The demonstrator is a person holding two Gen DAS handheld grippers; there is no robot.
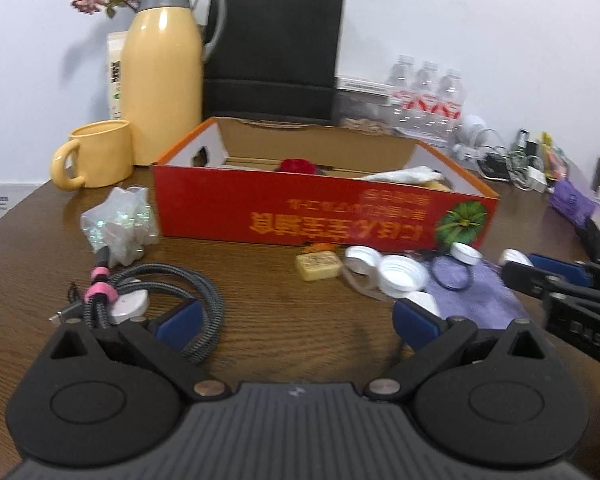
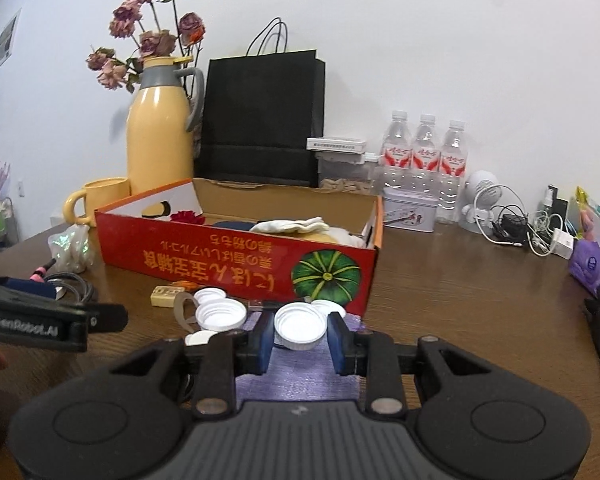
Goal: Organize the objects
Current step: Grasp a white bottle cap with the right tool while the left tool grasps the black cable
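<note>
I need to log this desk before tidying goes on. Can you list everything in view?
Box: one, red, table centre.
White lids: several, in front of the box; one between the right gripper's pads.
Purple cloth: one, under the lids.
Cable: one, grey, left.
Jug: one, yellow, behind the box.
Mug: one, yellow, beside the jug.
Bag: one, black, rear.
Bottles: three, clear, rear right.
Left gripper: open.
Right gripper: shut on a lid.
</note>
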